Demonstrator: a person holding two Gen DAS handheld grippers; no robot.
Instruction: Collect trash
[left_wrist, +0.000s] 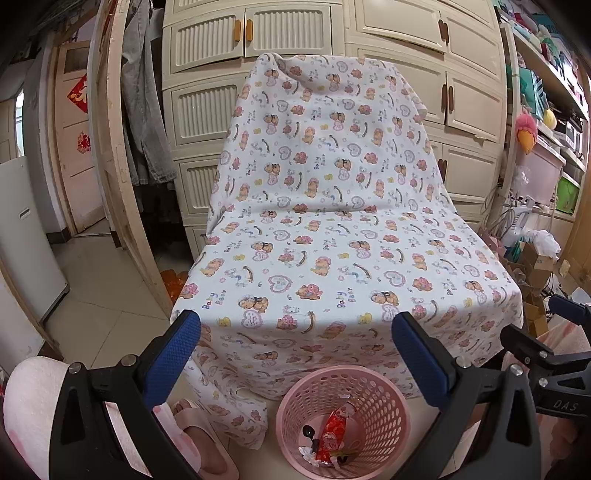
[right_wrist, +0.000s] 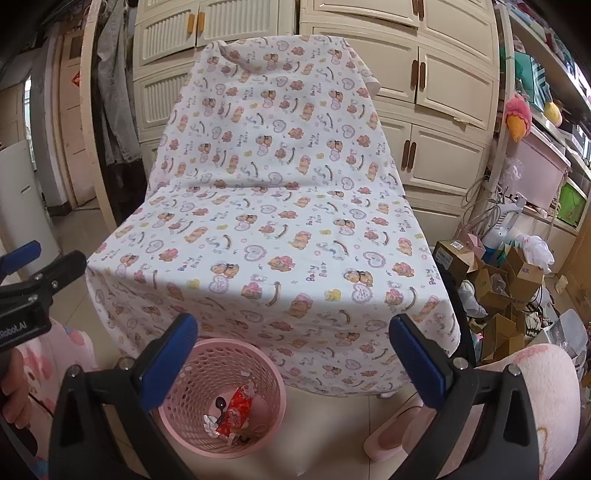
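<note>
— What does your left wrist view give you?

— My left gripper (left_wrist: 295, 354) has its jaws spread wide with nothing between them. The pink basket (left_wrist: 291, 397) stands on the floor below and slightly right of the midline between my fingers, close in front of the draped chair (left_wrist: 314, 221). Inside lie a red wrapper (left_wrist: 334, 430), long axis running up toward the far rim, a dark spoon (left_wrist: 308, 432) and white scraps.

— And the right wrist view?

— My right gripper (right_wrist: 293, 356) is just as wide apart and holds nothing. Here the basket sits low and left, under my left-hand finger (right_wrist: 168, 363). The cloth shows no loose trash. I judge both grippers about equally near the basket, the left more squarely over it.
</note>
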